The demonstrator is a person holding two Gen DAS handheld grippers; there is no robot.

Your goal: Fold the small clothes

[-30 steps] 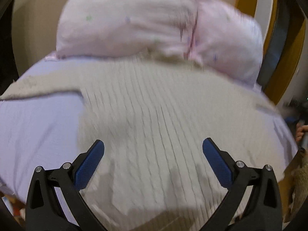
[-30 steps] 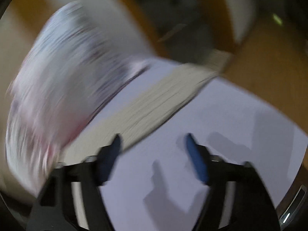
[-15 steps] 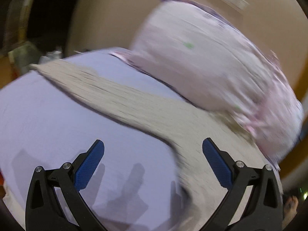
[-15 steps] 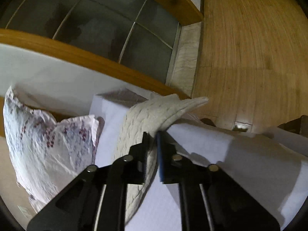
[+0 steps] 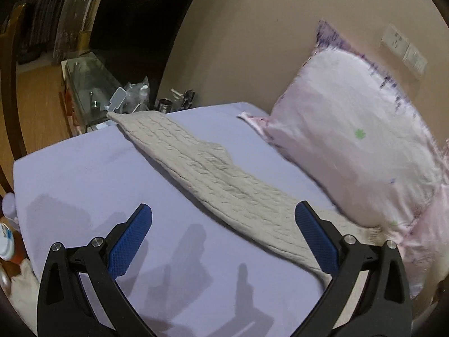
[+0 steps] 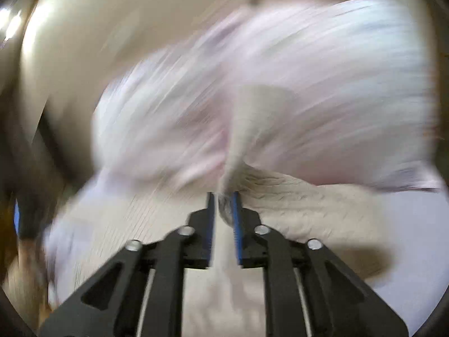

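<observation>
A cream cable-knit sweater lies on the lavender bed. In the left wrist view its sleeve (image 5: 213,174) stretches flat from the far left corner toward the near right. My left gripper (image 5: 224,236) is open and empty, just above the sheet, its right finger over the sleeve. In the blurred right wrist view my right gripper (image 6: 223,210) is shut on the other sleeve (image 6: 247,129), which is lifted and bunched between the pads, with the sweater body (image 6: 303,202) below.
A floral pillow (image 5: 356,140) leans on the beige wall at the bed's head and also shows in the right wrist view (image 6: 308,84). A glass side table (image 5: 92,87) with small items stands past the bed's far left corner. A bottle (image 5: 5,241) sits at the left edge.
My right gripper closed on the sleeve at the bed's edge and has swung it up toward the pillow. My left gripper turned left from the sweater body toward the other sleeve, still open.
</observation>
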